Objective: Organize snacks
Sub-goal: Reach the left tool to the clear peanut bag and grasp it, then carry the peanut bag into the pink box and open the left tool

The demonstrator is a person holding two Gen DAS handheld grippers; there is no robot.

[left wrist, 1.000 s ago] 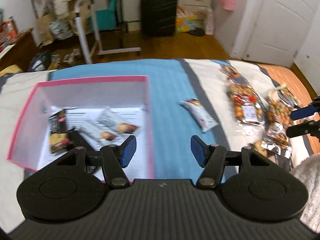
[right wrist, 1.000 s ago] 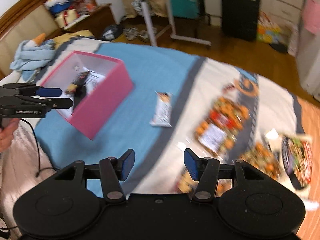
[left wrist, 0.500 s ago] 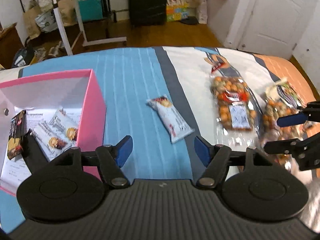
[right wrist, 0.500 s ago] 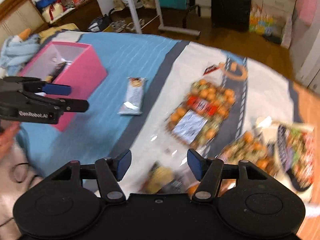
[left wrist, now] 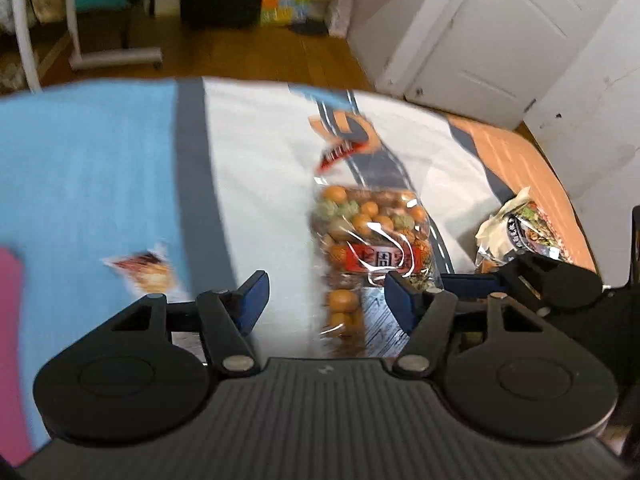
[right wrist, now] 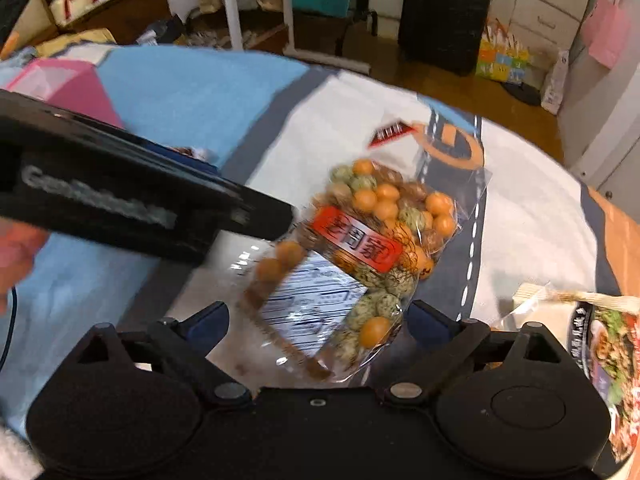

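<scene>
Bed (left wrist: 260,184): blue, grey, white and orange cover; the snacks lie on it.
Box (right wrist: 72,84): pink, far left, now almost out of the left view; before it filled that side.
Nut bag (right wrist: 372,248): clear, full of orange and green balls, red label, flat on the white part.
Right claw (right wrist: 316,316): just opened wide, low over the bag's near end, not squeezing it.
Left claw (left wrist: 324,300): half open, nothing in it, now beside the bag.
Small pack (left wrist: 148,272): blurry, on the blue.
</scene>
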